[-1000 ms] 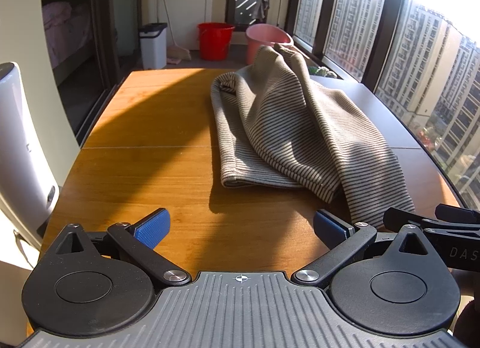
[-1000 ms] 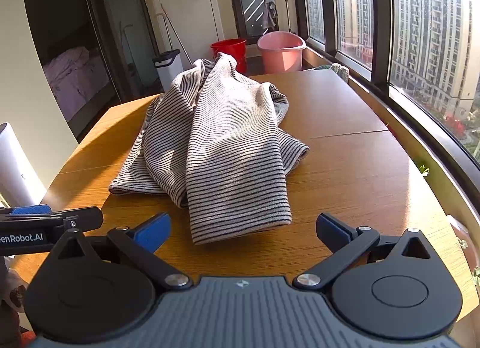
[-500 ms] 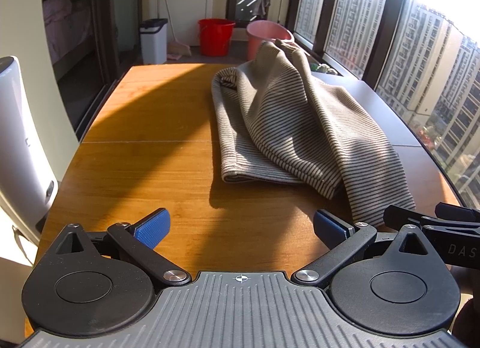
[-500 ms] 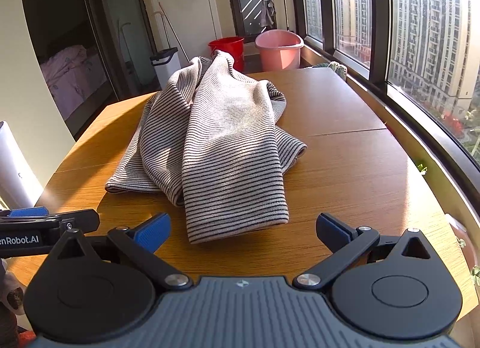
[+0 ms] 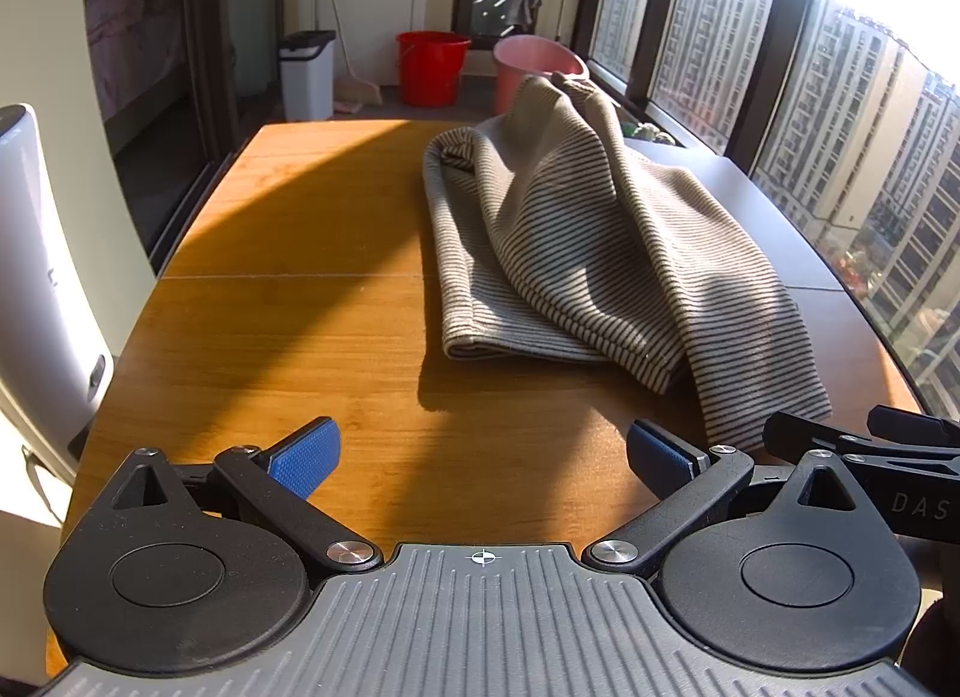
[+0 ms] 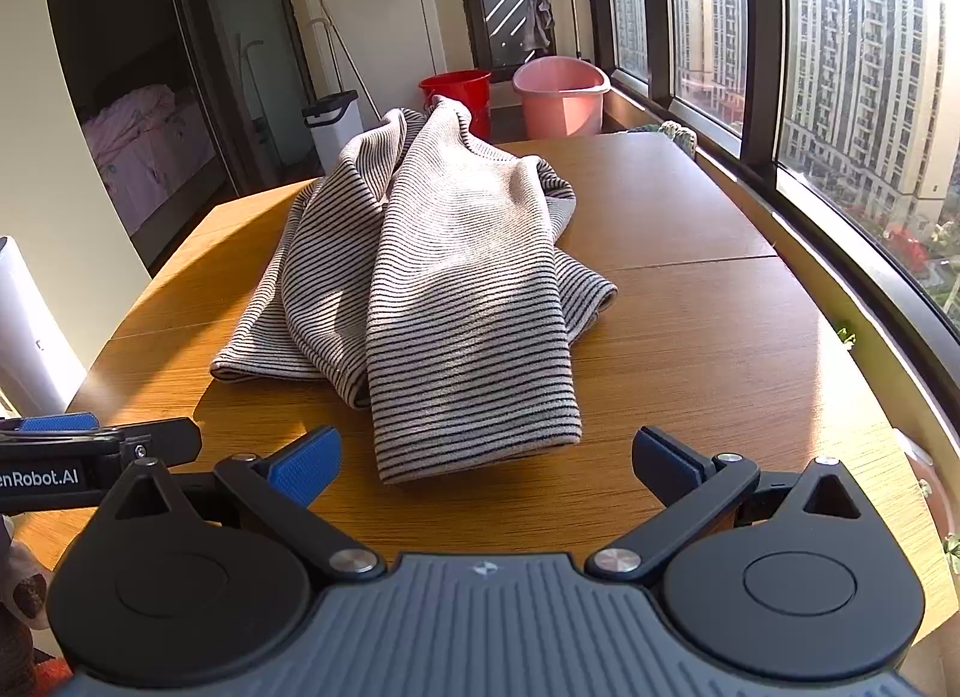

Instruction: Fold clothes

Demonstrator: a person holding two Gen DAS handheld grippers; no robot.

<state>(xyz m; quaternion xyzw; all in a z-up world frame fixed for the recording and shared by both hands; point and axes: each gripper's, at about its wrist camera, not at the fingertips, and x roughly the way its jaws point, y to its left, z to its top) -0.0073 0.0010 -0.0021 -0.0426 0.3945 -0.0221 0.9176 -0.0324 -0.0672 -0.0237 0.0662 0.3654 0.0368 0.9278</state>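
A beige garment with thin dark stripes [image 5: 588,253] [image 6: 456,289] lies rumpled in a heap on the wooden table [image 5: 288,301] [image 6: 690,349], its near hem toward me. My left gripper [image 5: 480,454] hovers open over bare wood, short of the garment's left hem, with nothing between its blue pads. My right gripper [image 6: 483,460] is open too, its gap just in front of the nearest hem. Each gripper shows at the edge of the other's view: the right gripper [image 5: 864,445] and the left gripper [image 6: 96,445].
A white appliance [image 5: 42,289] stands off the table's left edge. Beyond the far end sit a red bucket [image 5: 432,66], a pink tub [image 5: 537,69], a white bin [image 5: 307,74] and a broom. Windows run along the right side.
Both grippers have crept slightly forward toward the garment; it sits a little lower and closer in both views. Both stay open and the garment has not moved.
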